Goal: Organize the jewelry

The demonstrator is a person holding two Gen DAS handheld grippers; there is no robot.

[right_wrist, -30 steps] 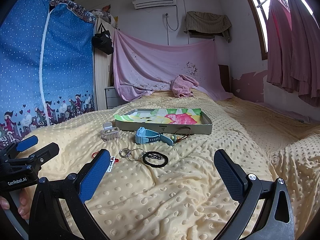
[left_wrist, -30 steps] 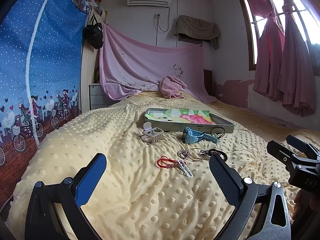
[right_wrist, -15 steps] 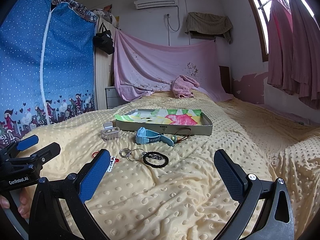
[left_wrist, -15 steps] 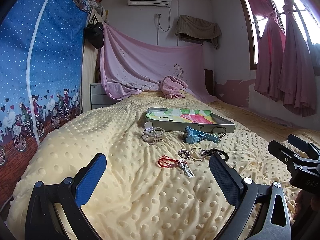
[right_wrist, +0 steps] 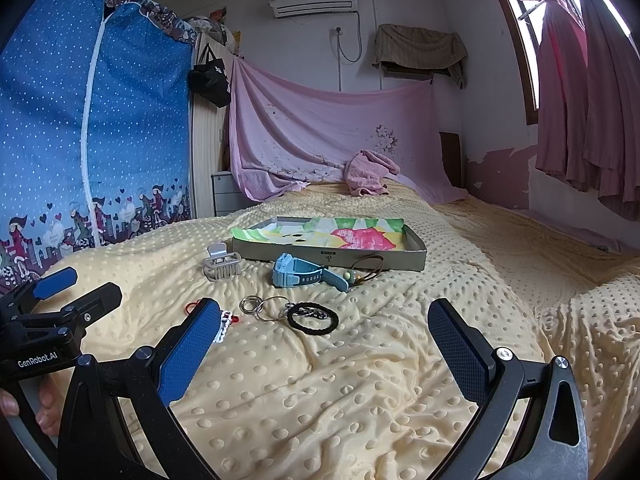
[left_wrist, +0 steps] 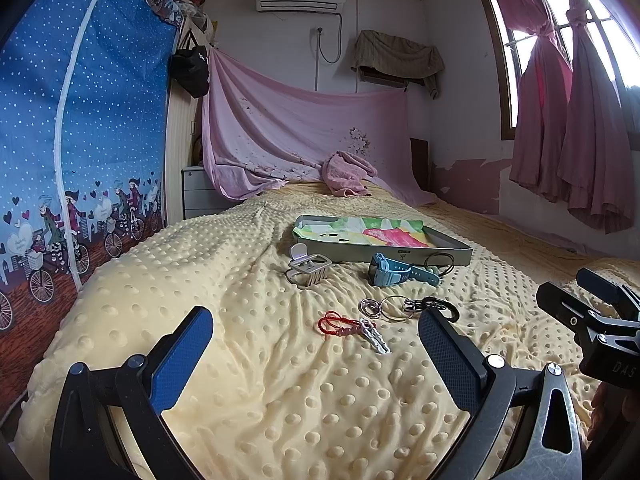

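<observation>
Yellow dotted blanket [left_wrist: 248, 264] carried your jewelry: blue watch [right_wrist: 298, 273], hair claw [right_wrist: 222, 265], black band [right_wrist: 313, 317] w/ rings, red cord [left_wrist: 338, 325], all just before the tray [right_wrist: 416, 258]. Both grippers, L [left_wrist: 316, 344] & R [right_wrist: 326, 338], were spread wide, holding nothing.

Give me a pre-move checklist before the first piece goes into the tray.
1. Left gripper open, nothing held: ok.
2. Right gripper open, nothing held: ok.
3. Tray has free room inside, only a colourful liner showing: ok.
4. Red cord charm lies apart from the other pieces, directly ahead of the left gripper: ok.
5. Key rings free of the black bracelet: not ok, they look linked.
6. Blue watch clear of the tray wall: cannot tell.
</observation>
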